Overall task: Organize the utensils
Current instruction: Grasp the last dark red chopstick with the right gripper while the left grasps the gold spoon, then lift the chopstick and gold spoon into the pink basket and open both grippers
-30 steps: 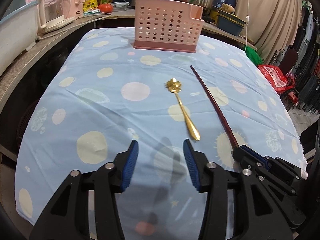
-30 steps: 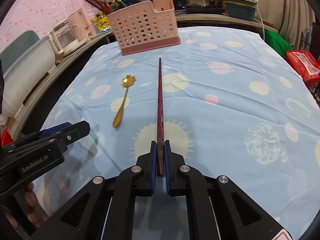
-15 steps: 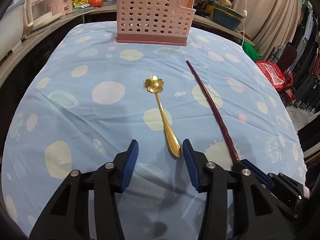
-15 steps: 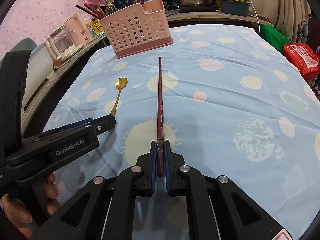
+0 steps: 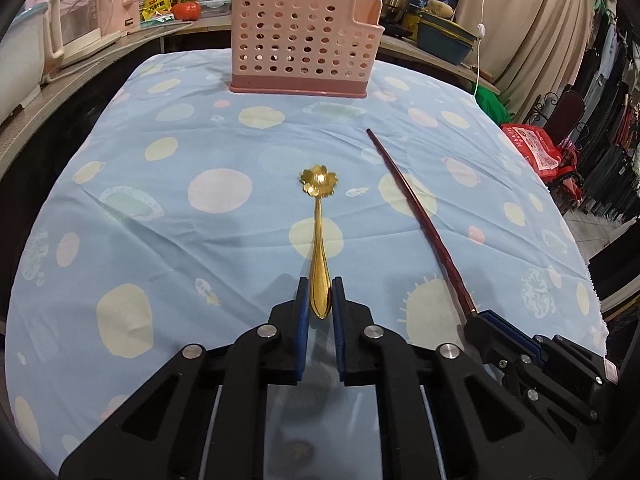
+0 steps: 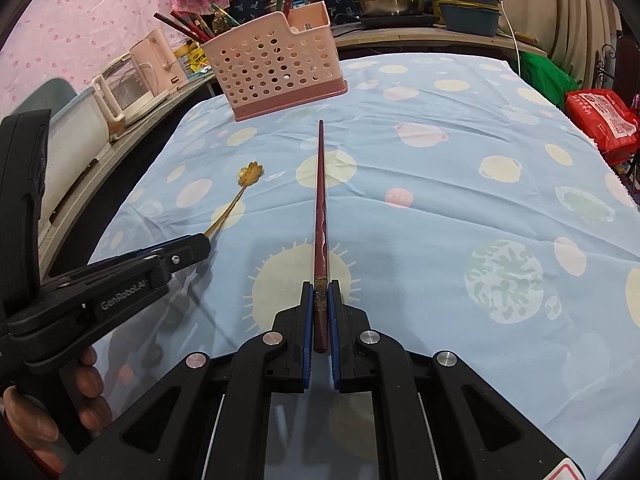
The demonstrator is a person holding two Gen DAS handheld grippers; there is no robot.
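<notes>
Left gripper (image 5: pixel 320 298): fingers have just been closing and now sit narrow on the handle end of the gold spoon (image 5: pixel 319 236). The blue pads (image 5: pixel 303 304) press both sides of the handle tip. The rest of the spoon runs straight ahead of the fingers, its flower-shaped bowl farthest out, lying on the blue dotted cloth that covers the surface (image 5: pixel 168 208). In the right wrist view the spoon (image 6: pixel 240 196) comes out of the left gripper's tip (image 6: pixel 200 246) at lower left, and a hand (image 6: pixel 86 384) wraps the gripper's handle.

Right gripper (image 6: pixel 320 312): fingers nearly together, clamped on the thick butt end of the dark red chopstick (image 6: pixel 320 216). The butt sits between the pads, with the gold band just at the fingertips. The shaft runs forward from the fingers over the cloth, its thin tip toward the pink perforated utensil basket (image 6: pixel 276 60). Cannot tell whether the tip rests on the cloth or is raised a little. In the left wrist view the chopstick (image 5: pixel 416 216) runs diagonally to the right of the spoon, apart from it, its thick end in the right gripper (image 5: pixel 476 318) at lower right.

Basket (image 5: pixel 304 52) stands upright at the far end of the surface, well apart from both spoon and chopstick. The right wrist view shows more chopsticks (image 6: pixel 188 28) sticking up behind its rim; I cannot tell whether they are in it or behind it.
</notes>
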